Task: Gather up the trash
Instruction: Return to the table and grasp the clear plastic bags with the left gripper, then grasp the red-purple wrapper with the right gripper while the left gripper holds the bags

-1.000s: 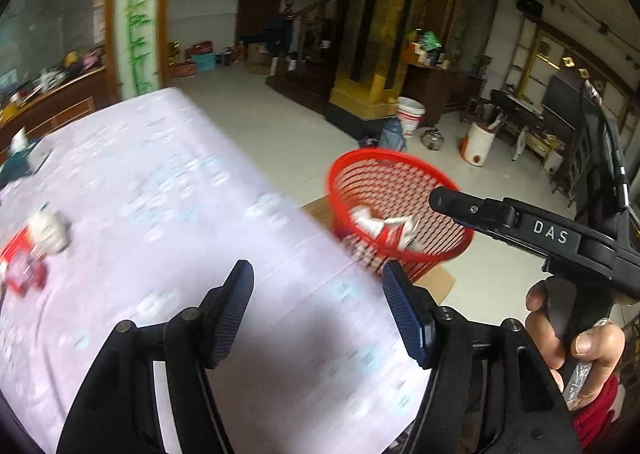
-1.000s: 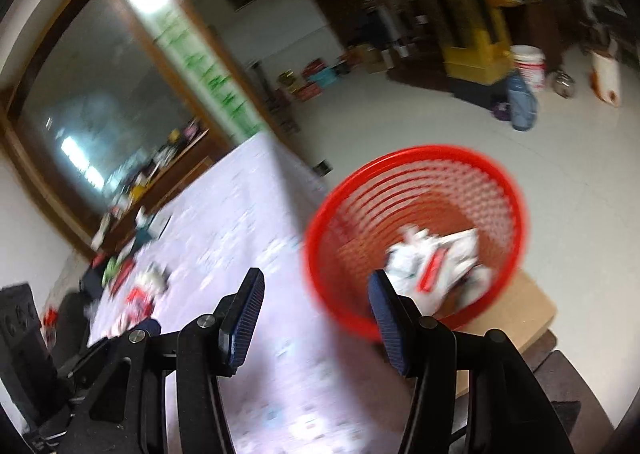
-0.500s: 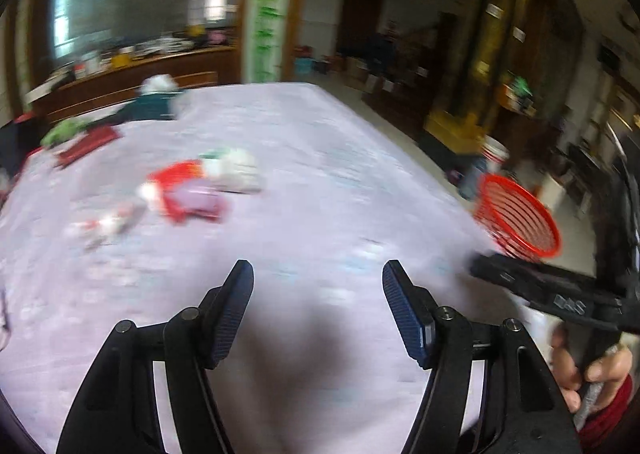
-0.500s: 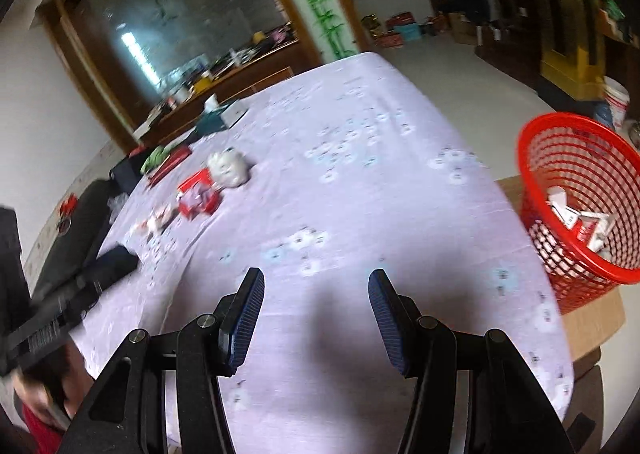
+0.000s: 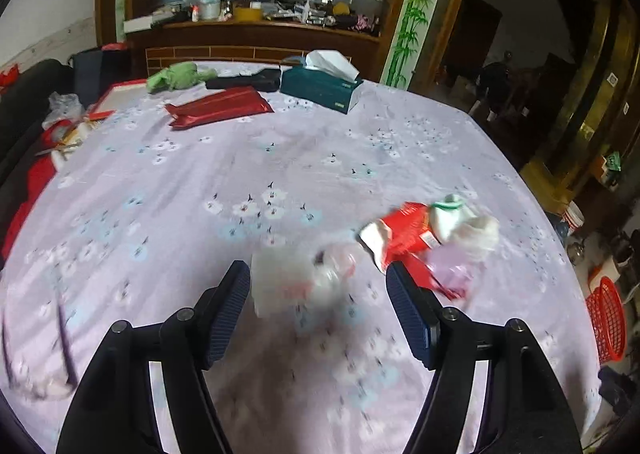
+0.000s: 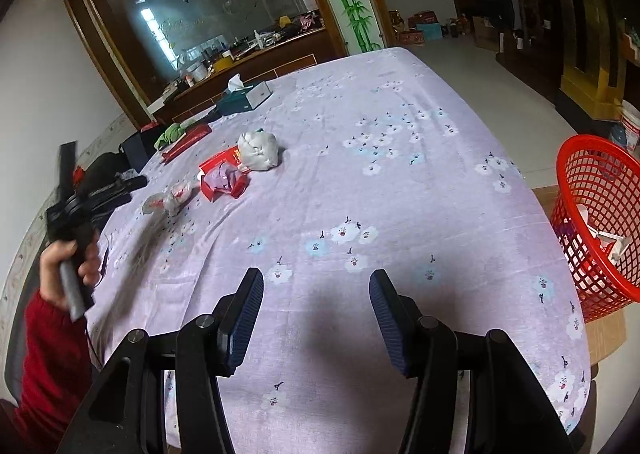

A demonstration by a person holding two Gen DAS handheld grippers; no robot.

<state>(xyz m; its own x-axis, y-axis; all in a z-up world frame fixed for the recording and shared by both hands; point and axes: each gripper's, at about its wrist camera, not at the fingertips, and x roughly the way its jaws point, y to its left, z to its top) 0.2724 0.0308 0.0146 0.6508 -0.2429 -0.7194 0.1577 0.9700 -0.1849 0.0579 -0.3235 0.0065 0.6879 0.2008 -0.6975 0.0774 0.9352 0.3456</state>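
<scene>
Lilac floral tablecloth (image 6: 400, 182), scattered wrappers (image 6: 224, 178), red basket (image 6: 596, 214) beside table

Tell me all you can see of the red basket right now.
The red basket is round, open-topped plastic mesh with a solid rim. It sits tilted on a brown board off the table's edge, mouth leaning toward the table. White and red scraps lie inside. Neither gripper touches it; the left view shows it only at its edge.
</scene>
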